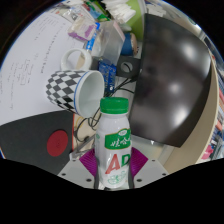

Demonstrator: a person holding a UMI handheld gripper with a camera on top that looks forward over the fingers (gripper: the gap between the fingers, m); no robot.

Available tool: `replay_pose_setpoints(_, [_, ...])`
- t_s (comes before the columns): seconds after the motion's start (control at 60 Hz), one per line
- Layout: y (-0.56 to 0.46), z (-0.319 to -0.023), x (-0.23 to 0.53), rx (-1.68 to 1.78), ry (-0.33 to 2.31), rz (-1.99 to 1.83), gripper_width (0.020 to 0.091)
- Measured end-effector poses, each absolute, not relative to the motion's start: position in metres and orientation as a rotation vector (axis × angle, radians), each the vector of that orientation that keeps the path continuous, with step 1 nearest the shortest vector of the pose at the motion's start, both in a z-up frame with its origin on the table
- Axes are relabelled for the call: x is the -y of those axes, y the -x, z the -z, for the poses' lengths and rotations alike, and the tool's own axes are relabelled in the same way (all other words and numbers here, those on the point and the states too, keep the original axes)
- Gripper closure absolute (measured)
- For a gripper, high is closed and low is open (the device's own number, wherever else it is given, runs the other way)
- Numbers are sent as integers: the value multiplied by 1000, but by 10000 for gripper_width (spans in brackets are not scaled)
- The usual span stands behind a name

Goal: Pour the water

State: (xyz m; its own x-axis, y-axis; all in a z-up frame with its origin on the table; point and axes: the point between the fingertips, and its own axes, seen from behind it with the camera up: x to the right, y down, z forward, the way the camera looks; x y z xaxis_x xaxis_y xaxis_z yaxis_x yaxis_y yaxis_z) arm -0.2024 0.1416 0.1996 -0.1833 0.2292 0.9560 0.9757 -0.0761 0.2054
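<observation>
A white plastic bottle (115, 145) with a green cap and green and red lettering stands upright between my fingers, and my gripper (114, 165) is shut on it, both purple pads (89, 161) pressing its sides. Beyond the bottle, up and to the left, a mug (74, 87) with a black-and-white chequered pattern lies tilted on its side, its opening facing the bottle. The bottle hides the gap between my fingers.
A large dark round object (178, 85) fills the right side. A small red disc (58, 143) lies left of the bottle. Black cables (88, 122) run between mug and bottle. Papers and boxes (95, 30) crowd the far end of the white table (30, 55).
</observation>
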Motion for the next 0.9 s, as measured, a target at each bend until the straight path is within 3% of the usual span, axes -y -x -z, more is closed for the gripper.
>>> replay_pose_setpoints(0.3, [217, -189, -139, 1462, 1406, 1226, 709])
replay_pose_setpoints(0.55, [215, -212, -98, 755, 1828, 446, 691])
replay_pose_setpoints(0.733, [190, -217, -106, 316, 1836, 12, 693])
replay_pose_setpoints(0.9, [181, -182, -124, 182, 1837, -87, 693])
